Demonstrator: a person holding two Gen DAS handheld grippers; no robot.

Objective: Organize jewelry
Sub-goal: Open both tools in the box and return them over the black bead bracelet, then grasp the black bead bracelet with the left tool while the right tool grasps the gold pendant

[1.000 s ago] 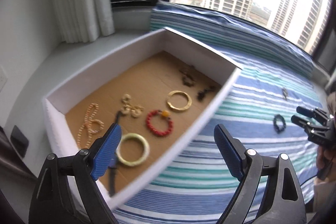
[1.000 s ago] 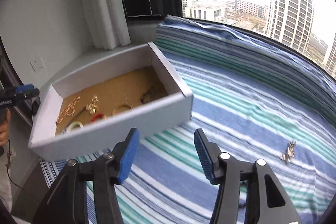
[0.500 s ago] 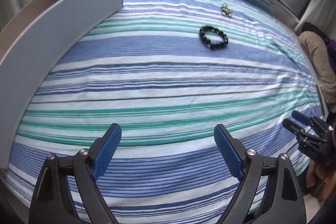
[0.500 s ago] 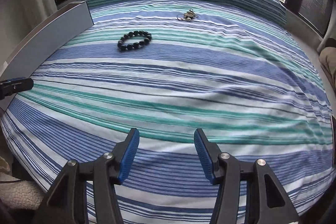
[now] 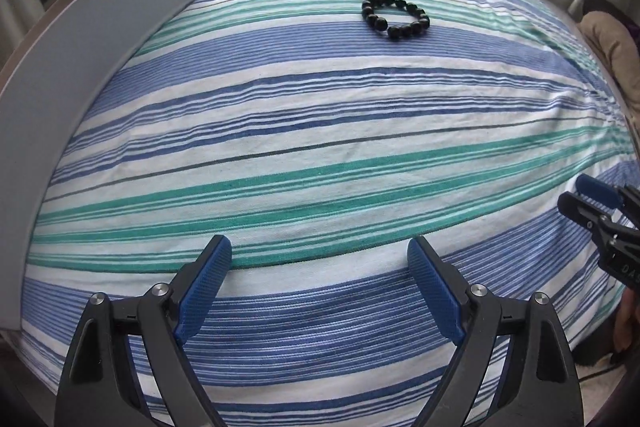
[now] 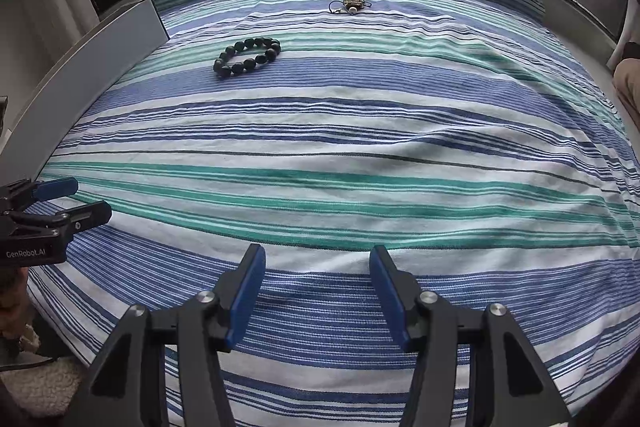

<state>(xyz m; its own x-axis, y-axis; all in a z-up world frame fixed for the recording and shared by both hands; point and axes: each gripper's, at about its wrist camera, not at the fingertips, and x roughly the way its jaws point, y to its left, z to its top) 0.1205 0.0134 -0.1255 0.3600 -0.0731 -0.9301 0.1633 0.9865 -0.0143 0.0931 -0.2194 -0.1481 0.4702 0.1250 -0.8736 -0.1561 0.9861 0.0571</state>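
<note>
1. Left wrist view, closest in: my left gripper [image 5: 318, 287] stands with its jaws spread wide, nothing between them, only the striped bedspread [image 5: 320, 155] under the blue pads.
2. In the right wrist view my right gripper [image 6: 316, 287] is set narrower, roughly half spread, and also empty. Each gripper shows at the edge of the other's view, so they sit side by side at the near edge of the bed.
3. Further out, the black bead bracelet [image 5: 395, 17] lies flat on the cloth, well apart from both grippers. It is ahead and slightly right of the left gripper, and ahead and to the left of the right gripper [image 6: 248, 57]. Its oval runs roughly along the stripes.
4. I judge neither hand clearly nearer; the bracelet lies between their lines.
5. Beyond it, a small metal trinket [image 6: 352, 5] lies near the far edge.
6. The white box wall [image 5: 92, 67] runs along the left, nearer my left hand.
</note>
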